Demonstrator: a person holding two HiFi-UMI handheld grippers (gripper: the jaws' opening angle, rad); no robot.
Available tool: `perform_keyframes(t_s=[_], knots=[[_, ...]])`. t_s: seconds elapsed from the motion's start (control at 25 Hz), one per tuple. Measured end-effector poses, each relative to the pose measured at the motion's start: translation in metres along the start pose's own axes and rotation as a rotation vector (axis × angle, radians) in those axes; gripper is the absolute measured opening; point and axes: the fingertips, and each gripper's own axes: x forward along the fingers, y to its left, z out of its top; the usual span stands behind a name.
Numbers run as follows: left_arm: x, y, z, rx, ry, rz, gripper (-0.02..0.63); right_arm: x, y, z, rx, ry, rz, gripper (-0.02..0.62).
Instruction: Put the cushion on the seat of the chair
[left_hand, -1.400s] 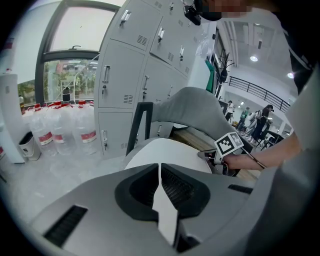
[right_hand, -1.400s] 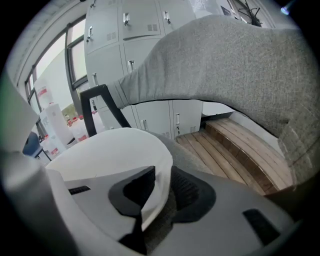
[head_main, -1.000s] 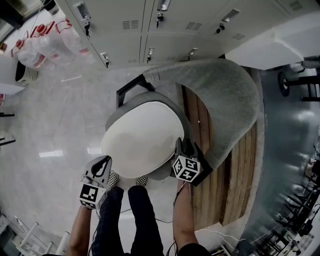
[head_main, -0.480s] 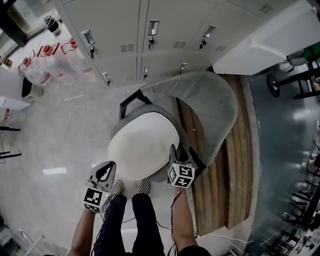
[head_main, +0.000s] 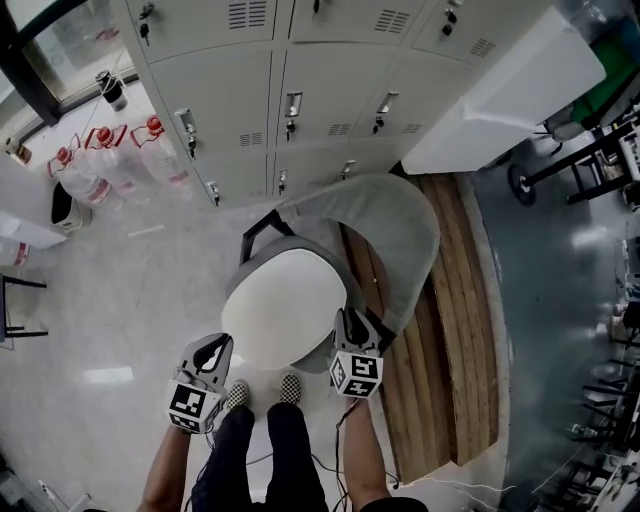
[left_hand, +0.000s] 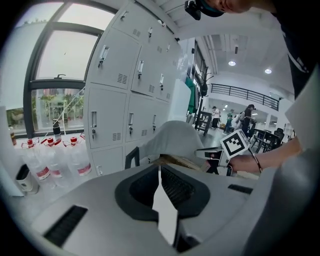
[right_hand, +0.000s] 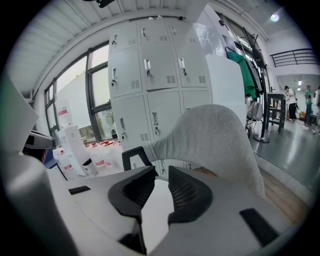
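Cushion (head_main: 283, 305), white and oval, lies flat on the seat of the grey chair (head_main: 400, 235) at the centre of the head view, and the curved backrest rises behind it toward the upper right. Neither gripper touches the cushion.

The left gripper (head_main: 213, 347) hangs just off the cushion's lower left edge, above the pale floor (head_main: 110, 300). In the left gripper view its jaws are drawn together at the tips, with only a hairline between them and nothing held.

The right gripper (head_main: 350, 322) sits at the cushion's lower right edge, next to the chair's side. In the right gripper view its jaws stand partly apart. They have just been closing, and the pads press on nothing; only a pale surface shows through the gap.

Checkered shoes (head_main: 290, 385) stand between the two grippers at the chair's front. Grey lockers (head_main: 300, 110) fill the top of the frame, water bottles (head_main: 110, 165) cluster at the upper left, and a wooden platform (head_main: 445, 330) runs under the chair's right side.
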Motion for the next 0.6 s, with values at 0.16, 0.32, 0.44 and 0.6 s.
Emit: perform_keyframes(t_s=[0.16,0.32,0.44,0.6], knots=[[-0.020,-0.004,0.031,0.007,-0.029,0.006,0.028,-0.031,0.018,0.033,-0.028,-0.035,-0.003,0.087],[-0.043,-0.010,0.060,0.015,-0.061,0.010,0.028,-0.058,0.040,0.062,-0.033,-0.073,0.006,0.067],[-0.060,-0.014,0.078,0.020,-0.080,0.014,0.028,-0.078,0.055,0.083,-0.035,-0.100,0.022,0.055],[-0.083,-0.023,0.102,0.023,-0.104,0.009,0.028,-0.108,0.074,0.112,-0.038,-0.130,0.050,0.046]])
